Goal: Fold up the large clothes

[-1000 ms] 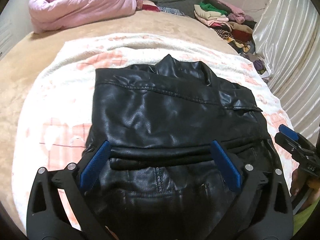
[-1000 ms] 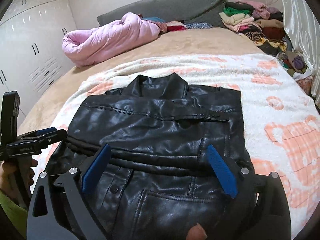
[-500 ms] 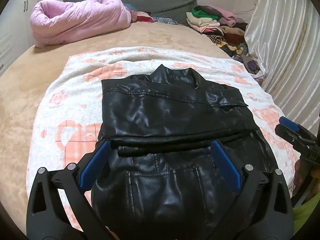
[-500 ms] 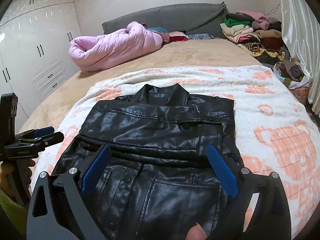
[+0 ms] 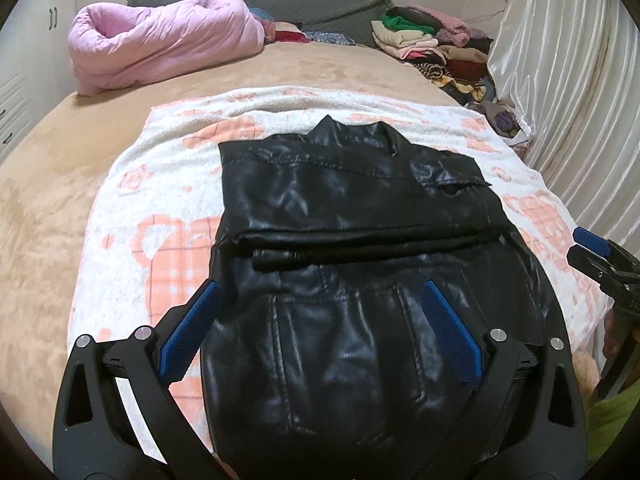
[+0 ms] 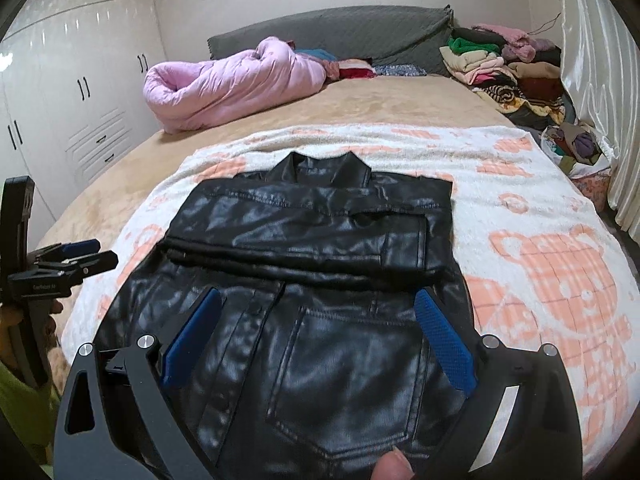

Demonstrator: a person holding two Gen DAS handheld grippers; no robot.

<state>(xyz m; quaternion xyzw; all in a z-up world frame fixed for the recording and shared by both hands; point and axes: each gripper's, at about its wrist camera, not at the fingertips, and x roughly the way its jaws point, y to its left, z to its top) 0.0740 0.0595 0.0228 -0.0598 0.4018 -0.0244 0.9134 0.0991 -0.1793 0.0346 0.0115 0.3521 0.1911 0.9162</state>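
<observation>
A black leather jacket [image 5: 352,216] lies flat on a white and orange blanket [image 5: 168,208], collar far, sleeves folded across its middle. It also shows in the right wrist view [image 6: 312,232]. My left gripper [image 5: 320,292] is open, above the jacket's near hem, holding nothing. My right gripper [image 6: 316,300] is open above the hem too, empty. The right gripper shows at the right edge of the left wrist view [image 5: 592,252]. The left gripper shows at the left edge of the right wrist view [image 6: 76,256].
The blanket lies on a tan bed [image 6: 360,104]. A pink duvet [image 6: 232,84] and a grey headboard [image 6: 340,32] are at the far end. A pile of clothes [image 6: 508,68] sits far right by a curtain [image 5: 568,80]. White wardrobes [image 6: 68,92] stand left.
Both grippers have pulled back and up from the jacket, so more of the bed shows. Both stay open. The jacket has not moved.
</observation>
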